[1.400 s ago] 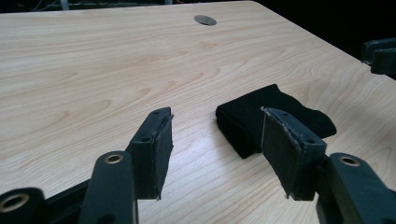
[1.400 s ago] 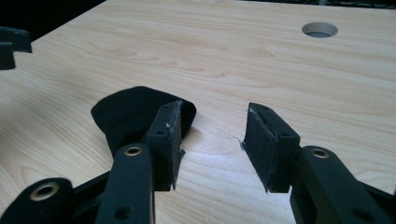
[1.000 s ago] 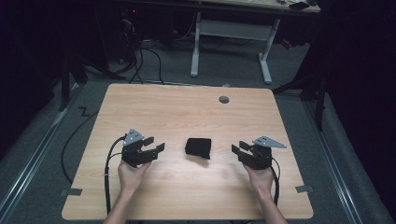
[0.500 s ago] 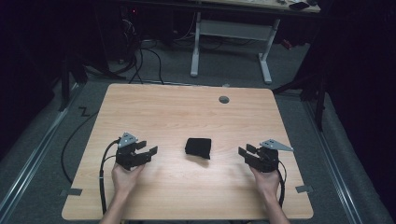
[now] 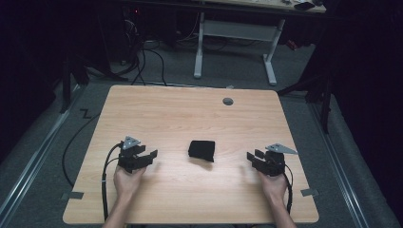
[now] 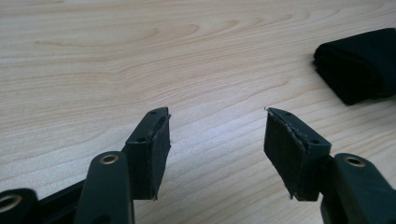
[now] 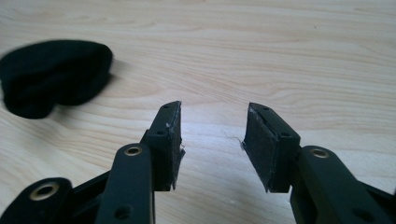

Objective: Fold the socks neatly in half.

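the left gripper [image 5: 151,155] sits low at the lower left of the high view, jaws spread and holding nothing; in the left gripper view the folded black cloth [image 6: 362,65] lies at the upper right, well apart from the pads [image 6: 159,149]; at the centre of the high view the cloth [image 5: 201,150] rests between both tools, touching neither; the right gripper [image 5: 251,157] at the lower right is likewise released and empty, with the cloth [image 7: 53,77] at the upper left of its own view; to do the reach well, i judge each gripper should slide in low and level, taking an outer edge rather than the thick fold; the table [image 5: 190,109] is pale wood grain with a round grommet [image 5: 228,101] at upper right; behind it, a dark room, loose cables [image 5: 142,57] and a white desk frame [image 5: 235,35].
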Demonstrator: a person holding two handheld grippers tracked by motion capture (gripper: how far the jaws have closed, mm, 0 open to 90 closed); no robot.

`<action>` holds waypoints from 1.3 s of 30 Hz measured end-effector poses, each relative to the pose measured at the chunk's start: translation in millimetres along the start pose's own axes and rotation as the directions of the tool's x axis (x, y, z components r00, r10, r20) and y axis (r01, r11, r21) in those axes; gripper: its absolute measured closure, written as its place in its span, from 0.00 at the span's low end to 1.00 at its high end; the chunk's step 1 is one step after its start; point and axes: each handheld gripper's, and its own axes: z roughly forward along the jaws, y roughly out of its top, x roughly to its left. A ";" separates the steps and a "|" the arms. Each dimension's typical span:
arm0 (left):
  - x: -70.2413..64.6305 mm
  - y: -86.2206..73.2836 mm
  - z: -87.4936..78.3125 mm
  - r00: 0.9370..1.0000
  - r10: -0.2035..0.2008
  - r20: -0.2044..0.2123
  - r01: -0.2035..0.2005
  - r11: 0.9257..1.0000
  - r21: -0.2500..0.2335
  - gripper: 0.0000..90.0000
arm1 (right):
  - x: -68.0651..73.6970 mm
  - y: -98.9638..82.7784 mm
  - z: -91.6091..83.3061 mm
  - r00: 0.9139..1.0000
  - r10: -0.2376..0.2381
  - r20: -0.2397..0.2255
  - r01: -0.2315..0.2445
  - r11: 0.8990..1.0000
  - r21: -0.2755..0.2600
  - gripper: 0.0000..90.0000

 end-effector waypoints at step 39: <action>-6.6 -9.1 13.3 0.990 0.080 -0.114 -0.074 0.995 0.061 0.37 | -2.9 -14.1 20.5 0.987 -0.078 0.141 0.065 0.993 0.095 0.43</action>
